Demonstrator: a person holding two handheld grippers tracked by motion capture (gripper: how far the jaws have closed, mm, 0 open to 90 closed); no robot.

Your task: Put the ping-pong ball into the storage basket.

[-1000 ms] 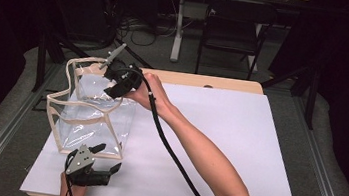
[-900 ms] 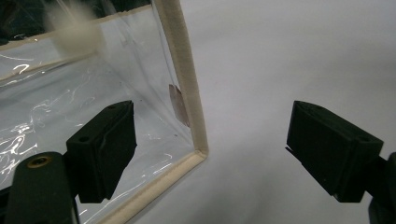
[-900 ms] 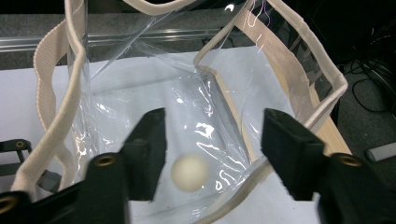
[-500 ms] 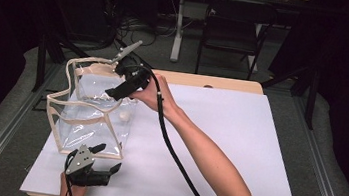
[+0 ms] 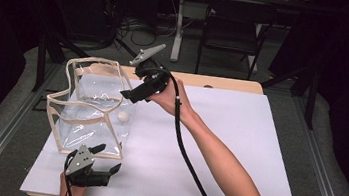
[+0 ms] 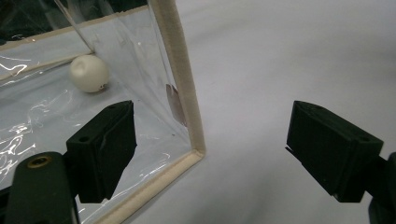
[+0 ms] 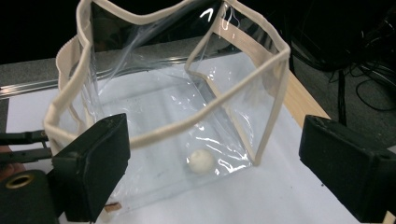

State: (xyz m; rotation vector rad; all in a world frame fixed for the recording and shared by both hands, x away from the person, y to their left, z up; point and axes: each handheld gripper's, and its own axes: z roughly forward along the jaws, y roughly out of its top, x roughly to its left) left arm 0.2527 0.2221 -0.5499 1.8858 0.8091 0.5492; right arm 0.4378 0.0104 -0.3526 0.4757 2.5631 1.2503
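Note:
A clear plastic bag (image 5: pixel 91 109) with beige trim stands open at the table's left. A small white ball (image 5: pixel 123 117) lies on the bag's bottom near its right wall, also seen as the ball (image 6: pixel 88 73) and the ball (image 7: pixel 201 161). My right gripper (image 5: pixel 132 95) hovers beside the bag's far right corner, pointing down toward it. Its jaws have just been opening and stand wide with nothing between them; right gripper (image 7: pixel 219 163). My left gripper (image 5: pixel 107 158) rests open at the bag's near right corner; left gripper (image 6: pixel 212 140) looks along the trim (image 6: pixel 180 70).
A white sheet (image 5: pixel 236 151) covers the table, with a wooden strip (image 5: pixel 224 84) along the far edge. The right gripper's black cable (image 5: pixel 189 165) trails over the forearm. A chair (image 5: pixel 231 29) and a desk leg (image 5: pixel 178 28) stand on the floor behind.
The right gripper has pulled back from over the bag's opening to the right and opened its jaws. The white ball now lies inside the bag. The left gripper stayed put.

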